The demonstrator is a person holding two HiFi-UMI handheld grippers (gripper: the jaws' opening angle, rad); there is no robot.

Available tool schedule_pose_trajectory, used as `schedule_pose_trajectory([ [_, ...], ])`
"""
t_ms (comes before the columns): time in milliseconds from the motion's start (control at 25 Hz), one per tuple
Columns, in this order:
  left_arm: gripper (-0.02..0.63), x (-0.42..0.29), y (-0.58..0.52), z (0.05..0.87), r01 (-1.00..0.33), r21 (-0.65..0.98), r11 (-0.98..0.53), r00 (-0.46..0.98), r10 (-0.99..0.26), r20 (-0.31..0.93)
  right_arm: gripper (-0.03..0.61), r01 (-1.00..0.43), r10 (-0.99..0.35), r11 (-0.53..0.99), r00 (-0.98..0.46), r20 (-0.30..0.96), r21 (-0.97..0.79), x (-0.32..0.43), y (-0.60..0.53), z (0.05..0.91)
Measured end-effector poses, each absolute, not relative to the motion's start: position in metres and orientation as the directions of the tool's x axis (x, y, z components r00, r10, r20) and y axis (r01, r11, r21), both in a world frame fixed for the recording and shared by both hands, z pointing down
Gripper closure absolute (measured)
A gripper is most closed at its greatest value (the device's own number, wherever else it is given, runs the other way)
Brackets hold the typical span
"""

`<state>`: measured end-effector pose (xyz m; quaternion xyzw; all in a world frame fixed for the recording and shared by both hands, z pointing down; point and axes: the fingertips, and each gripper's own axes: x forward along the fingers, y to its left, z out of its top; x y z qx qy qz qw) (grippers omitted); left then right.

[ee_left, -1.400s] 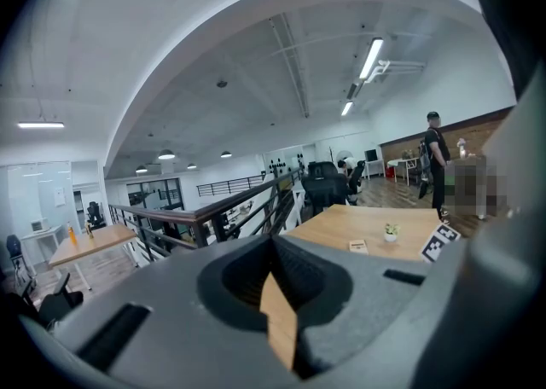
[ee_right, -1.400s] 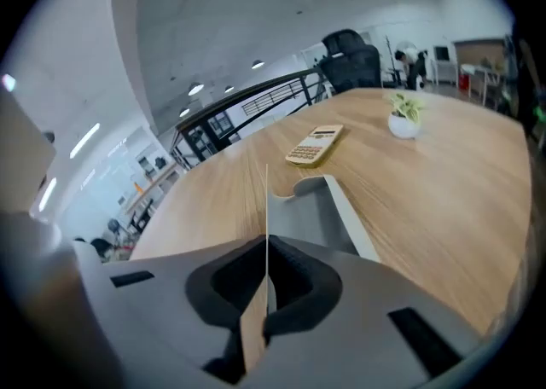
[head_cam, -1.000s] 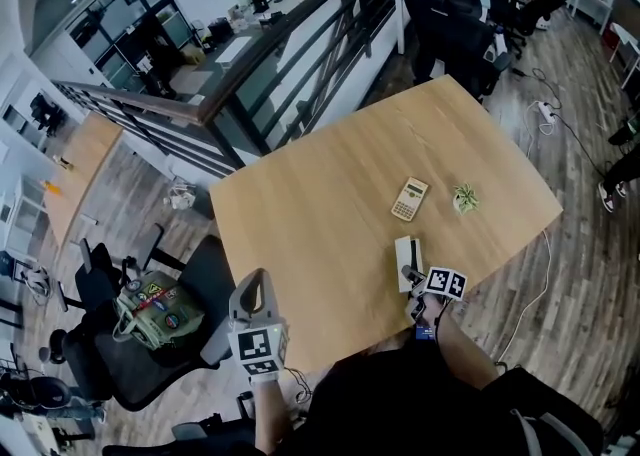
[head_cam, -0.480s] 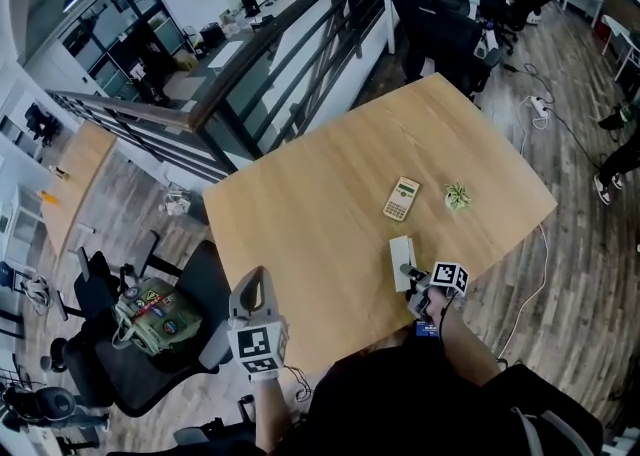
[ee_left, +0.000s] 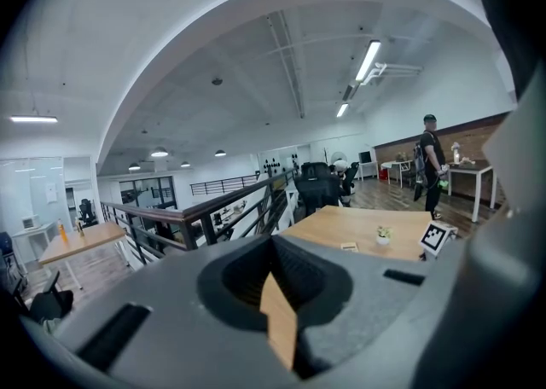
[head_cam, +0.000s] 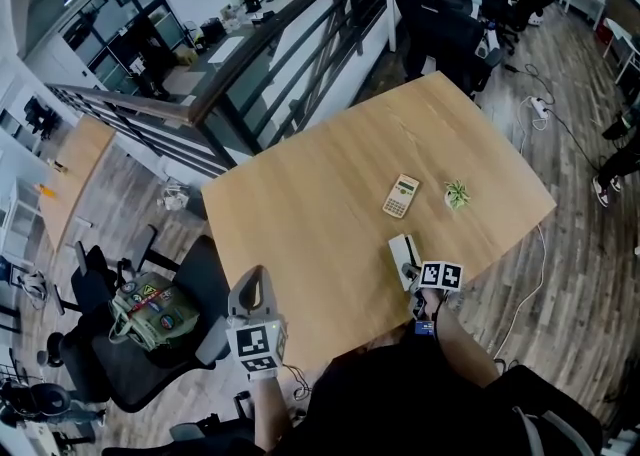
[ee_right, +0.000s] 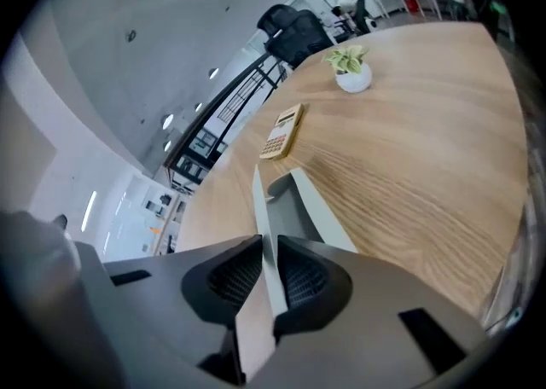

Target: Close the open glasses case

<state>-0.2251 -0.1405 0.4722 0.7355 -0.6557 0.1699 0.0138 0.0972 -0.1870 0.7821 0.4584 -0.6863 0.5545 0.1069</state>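
The white glasses case (head_cam: 402, 254) lies open near the table's front edge, its tray (ee_right: 309, 201) flat on the wood and its thin lid (ee_right: 261, 208) standing on edge. My right gripper (head_cam: 412, 274) sits at the case's near end. In the right gripper view the lid runs straight between the jaws (ee_right: 266, 272), which are opening, so the pads no longer pinch it. My left gripper (head_cam: 256, 289) hangs off the table's left front corner, away from the case. Its jaws (ee_left: 277, 310) are shut on nothing.
A beige calculator (head_cam: 402, 196) and a small potted plant (head_cam: 458, 194) lie beyond the case on the wooden table (head_cam: 300, 214). An office chair holding a backpack (head_cam: 150, 309) stands left of the table. A dark railing (head_cam: 290, 64) runs behind it.
My right gripper has rolled at the case's near end, its marker cube turning. The left gripper has stayed where it was.
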Motion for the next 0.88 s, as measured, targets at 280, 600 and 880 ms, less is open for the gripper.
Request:
schedule_pose_trajectory([
  [280,0.614,-0.228,-0.141,0.473,-0.97,-0.199,-0.138,0.081,-0.959,0.27,0.528,-0.885,-0.535,0.138,-0.445,0.718,-0.445,0.101,-0.192,0.763],
  [600,0.614,-0.227,-0.141,0.473,-0.97,-0.199,-0.142,0.084,-0.958,0.275,0.56,-0.682,-0.518,-0.015,-0.62,0.589,-0.732,0.091,-0.193,0.755],
  [880,0.614,-0.23,-0.141,0.476,-0.97,-0.195,-0.146,0.09,-0.958,0.271,0.554,-0.262,-0.596,-0.341,-0.682,0.424,-0.903,0.097,-0.182,0.774],
])
